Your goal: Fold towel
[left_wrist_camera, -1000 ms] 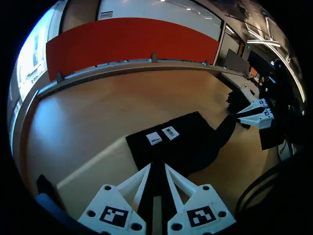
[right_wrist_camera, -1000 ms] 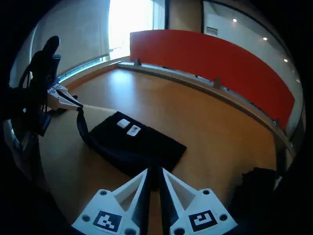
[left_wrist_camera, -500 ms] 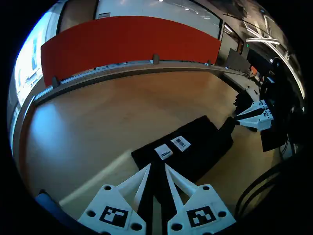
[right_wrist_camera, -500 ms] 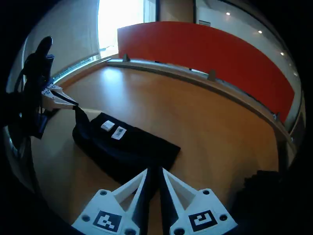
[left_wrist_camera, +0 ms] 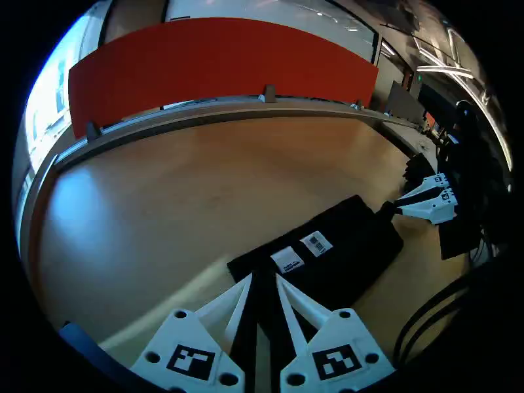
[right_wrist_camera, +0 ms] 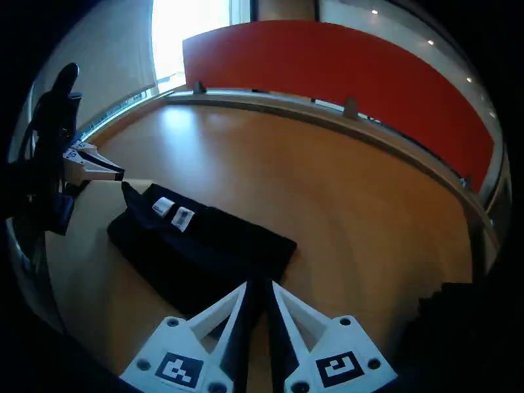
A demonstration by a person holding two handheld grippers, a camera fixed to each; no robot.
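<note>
Shows a black cloth towel (left_wrist_camera: 340, 252) folded into a long, thick band and lying flat on the light-brown wooden tabletop (left_wrist_camera: 196, 170), well apart from the curved red partition panel (left_wrist_camera: 216, 65) at the table's far edge. Bears two small white rectangular labels (left_wrist_camera: 288, 259) side by side on its top face, near one end. Looks smooth on top, with a rounded fold along one long side and both held corners lifted a little off the wood.

Has the white two-finger left gripper (left_wrist_camera: 262, 280) low over the table, its fingers drawn close and clamped on the towel's corner beside the labels. Has the white two-finger right gripper (left_wrist_camera: 392, 209) at the opposite end, pointing in toward the band, its tips pinched on the other corner.

Gives, in the right gripper view, the same towel (right_wrist_camera: 196, 252) running from the right gripper (right_wrist_camera: 259, 287) up to the left gripper (right_wrist_camera: 120, 175), labels (right_wrist_camera: 173, 212) at the far end, red panel (right_wrist_camera: 340, 72) behind and a bright window (right_wrist_camera: 190, 39) beside it.

Leaves the hand (right_wrist_camera: 52, 150) behind the left gripper as a dark shape only. Leaves a dark heap (right_wrist_camera: 452, 308) at the right rim too shadowed to identify. Hides the pinched cloth itself between the near fingers.
</note>
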